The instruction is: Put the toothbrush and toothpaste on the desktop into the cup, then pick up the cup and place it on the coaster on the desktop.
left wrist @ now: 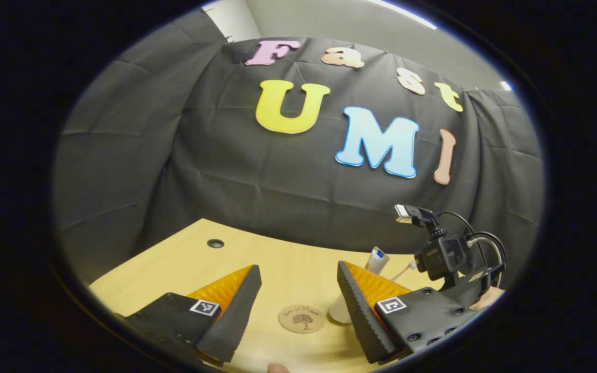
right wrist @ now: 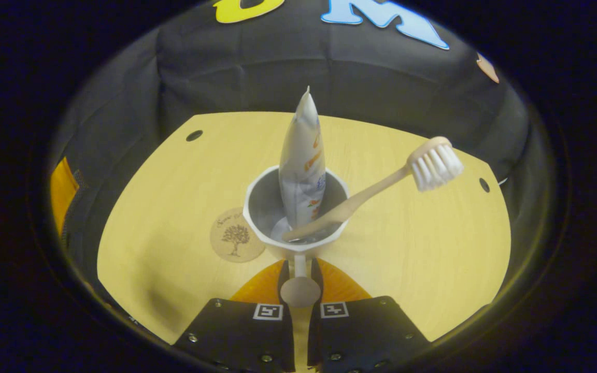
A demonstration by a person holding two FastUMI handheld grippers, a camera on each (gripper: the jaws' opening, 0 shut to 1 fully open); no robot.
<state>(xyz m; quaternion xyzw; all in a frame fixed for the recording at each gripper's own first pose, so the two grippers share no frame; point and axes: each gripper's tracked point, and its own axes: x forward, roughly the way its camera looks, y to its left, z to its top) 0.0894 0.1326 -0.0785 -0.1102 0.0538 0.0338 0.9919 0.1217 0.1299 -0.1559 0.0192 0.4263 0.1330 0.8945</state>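
The coaster (right wrist: pixel 236 235) is partly hidden behind the cup (right wrist: pixel 298 212). The toothpaste's (right wrist: pixel 302 160) lower end sinks out of sight inside it. In the left gripper view, a finger (left wrist: pixel 363 305) hides most of the cup.

Smooth matt wood-grain desktop (right wrist: pixel 407 259), glossy toothpaste (right wrist: pixel 302 160) tube, matt plastic cup (right wrist: pixel 257 199), cork-like coaster (right wrist: pixel 233 235).

Pale wooden desktop (right wrist: pixel 433 248), black cloth wall (left wrist: pixel 215 171)

Dim, sharp, fisheye-bowed edges
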